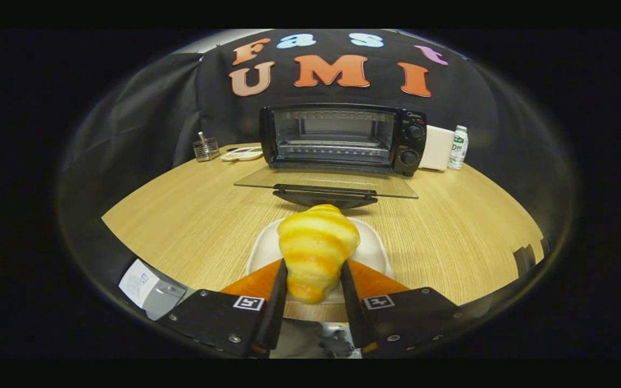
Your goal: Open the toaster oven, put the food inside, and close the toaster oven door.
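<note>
A yellow and orange striped croissant [317,249] sits between my fingers, over a white plate [373,249] on the wooden table [181,226]. My gripper [313,269] is shut on the croissant, both fingers pressing its narrow near end. Beyond the plate stands the black toaster oven [343,137] at the back of the table. Its glass door [326,185] hangs fully down and lies flat toward me, the dark handle [325,195] at its near edge. The oven's inside shows a wire rack and nothing on it.
Left of the oven are a small metal rack [206,149] and a flat white dish [241,154]. To its right stand a white box [436,147] and a small bottle [458,147]. A white and grey device [146,288] lies at the table's near left edge.
</note>
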Motion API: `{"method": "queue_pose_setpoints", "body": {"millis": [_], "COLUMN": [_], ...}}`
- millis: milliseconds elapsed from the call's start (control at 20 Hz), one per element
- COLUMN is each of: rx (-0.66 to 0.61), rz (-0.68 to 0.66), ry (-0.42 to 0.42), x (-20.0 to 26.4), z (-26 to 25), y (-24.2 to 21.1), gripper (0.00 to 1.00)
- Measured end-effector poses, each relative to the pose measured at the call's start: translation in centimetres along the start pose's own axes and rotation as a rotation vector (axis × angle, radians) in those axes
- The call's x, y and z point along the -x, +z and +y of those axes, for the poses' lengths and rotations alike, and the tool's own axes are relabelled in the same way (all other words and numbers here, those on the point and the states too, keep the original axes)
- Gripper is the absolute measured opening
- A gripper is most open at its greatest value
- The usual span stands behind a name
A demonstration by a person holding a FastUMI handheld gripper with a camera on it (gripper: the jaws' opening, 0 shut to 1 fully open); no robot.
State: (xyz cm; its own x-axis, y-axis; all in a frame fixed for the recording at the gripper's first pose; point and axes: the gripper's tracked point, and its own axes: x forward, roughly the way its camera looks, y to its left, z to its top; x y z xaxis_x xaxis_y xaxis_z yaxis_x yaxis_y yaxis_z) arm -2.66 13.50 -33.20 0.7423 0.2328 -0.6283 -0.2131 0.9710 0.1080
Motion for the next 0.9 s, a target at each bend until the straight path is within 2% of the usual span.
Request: {"method": "queue_pose_setpoints", "body": {"millis": [200, 500, 900], "rx": [-0.055, -0.036, -0.036], "rz": [-0.035, -0.112, -0.178], "ry": [0.037, 0.054, 0.053], "x": [1.1, 1.8, -0.6], "z": [0.3, 0.9, 1.1], "y": [1.7, 5.7, 11.5], "gripper": [0.48, 0.48, 0.48]}}
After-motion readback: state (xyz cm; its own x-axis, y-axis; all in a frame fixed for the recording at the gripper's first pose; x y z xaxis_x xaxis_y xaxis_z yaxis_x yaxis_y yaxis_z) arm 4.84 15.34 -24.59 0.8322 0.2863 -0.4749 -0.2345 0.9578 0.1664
